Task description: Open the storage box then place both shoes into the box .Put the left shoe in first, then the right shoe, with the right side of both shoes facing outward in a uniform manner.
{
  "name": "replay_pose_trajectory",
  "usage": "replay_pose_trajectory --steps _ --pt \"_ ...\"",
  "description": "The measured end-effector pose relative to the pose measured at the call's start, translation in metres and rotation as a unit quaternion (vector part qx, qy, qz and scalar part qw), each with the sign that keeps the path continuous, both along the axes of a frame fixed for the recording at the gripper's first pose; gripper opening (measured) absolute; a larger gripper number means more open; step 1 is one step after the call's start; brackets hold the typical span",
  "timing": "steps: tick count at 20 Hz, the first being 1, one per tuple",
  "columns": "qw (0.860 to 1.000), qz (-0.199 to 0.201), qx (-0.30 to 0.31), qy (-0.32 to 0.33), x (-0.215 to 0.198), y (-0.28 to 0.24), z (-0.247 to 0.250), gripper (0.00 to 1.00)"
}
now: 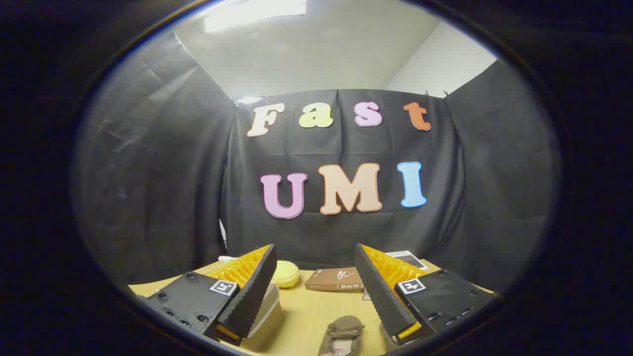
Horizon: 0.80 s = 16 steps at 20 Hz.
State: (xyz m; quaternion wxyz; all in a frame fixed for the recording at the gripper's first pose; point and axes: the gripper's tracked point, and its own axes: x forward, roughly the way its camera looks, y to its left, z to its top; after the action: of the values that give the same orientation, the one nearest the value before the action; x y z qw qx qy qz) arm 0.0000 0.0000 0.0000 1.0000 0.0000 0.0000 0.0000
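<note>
A: How does the gripper (pixel 315 267) stand?

B: Its fingers are spread wide, with nothing between them, held above the near part of the worktop (pixel 309 309).

A: And the shoes?

B: One shoe (pixel 342 332), a brownish slip-on, lies on the worktop at the near edge, between the two fingers and closer to the right one. Whether it is the left or right shoe cannot be told. A second shoe cannot be made out.

A: The storage box?

B: A pale translucent storage box (pixel 264 316) sits just right of the left finger, partly hidden behind it. Whether its lid is open cannot be told.

A: Anything else?

B: Farther off, a round yellow object (pixel 286 273) rests beside the left fingertip, a brown book (pixel 335 280) lies in the gap between the fingers, and a white booklet (pixel 408 258) sits far right near the booth wall.
</note>
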Motion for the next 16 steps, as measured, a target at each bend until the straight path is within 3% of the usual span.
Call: replay_pose_trajectory --steps 16 --pt "0.999 0.010 -0.033 0.014 0.009 -0.033 -0.013 1.00"
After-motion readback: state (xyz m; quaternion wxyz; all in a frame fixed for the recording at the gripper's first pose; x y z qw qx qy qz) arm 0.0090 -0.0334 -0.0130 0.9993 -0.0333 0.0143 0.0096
